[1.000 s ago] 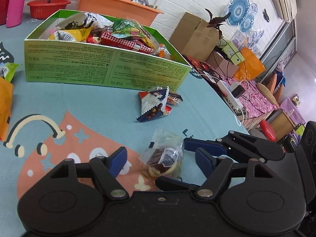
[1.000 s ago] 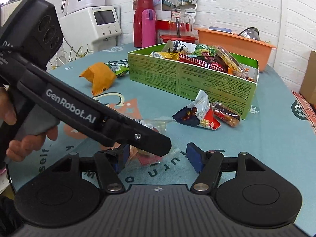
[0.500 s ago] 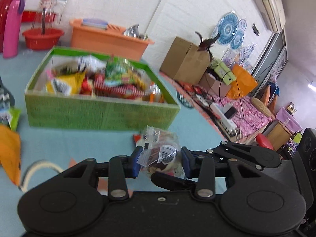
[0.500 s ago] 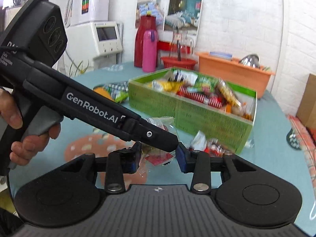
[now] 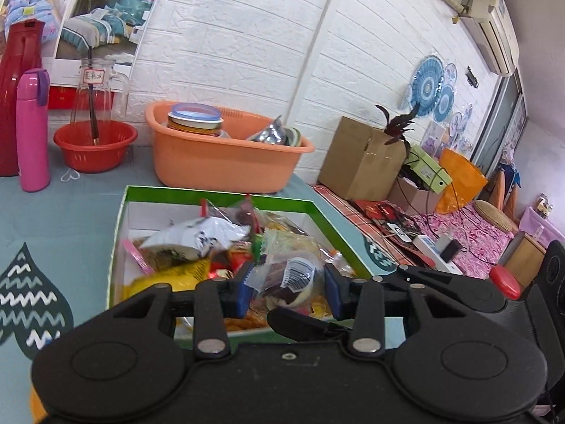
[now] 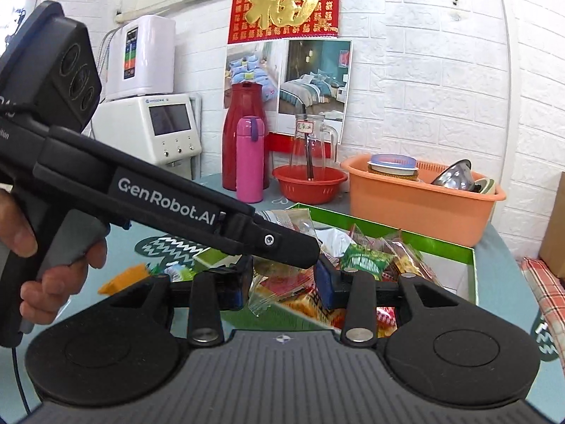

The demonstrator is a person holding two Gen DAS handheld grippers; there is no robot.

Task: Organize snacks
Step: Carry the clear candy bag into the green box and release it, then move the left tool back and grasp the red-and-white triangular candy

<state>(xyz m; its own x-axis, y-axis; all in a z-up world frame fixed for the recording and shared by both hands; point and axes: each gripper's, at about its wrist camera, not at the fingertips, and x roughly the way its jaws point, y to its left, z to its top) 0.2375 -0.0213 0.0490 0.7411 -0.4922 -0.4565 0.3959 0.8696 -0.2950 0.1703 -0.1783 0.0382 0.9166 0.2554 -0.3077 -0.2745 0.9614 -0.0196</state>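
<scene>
Two tools are above the green box (image 5: 339, 226) full of snacks on the blue surface (image 5: 70, 212): the left tool (image 5: 289, 291) pinches a clear packet with a barcode (image 5: 293, 275), the right tool (image 6: 284, 284) pinches a clear red-and-yellow packet (image 6: 279, 288).

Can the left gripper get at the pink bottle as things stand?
Probably not yet: the left gripper is shut on a clear-wrapped snack over the green box. The pink bottle stands unobstructed at far left, so drop first.
</scene>
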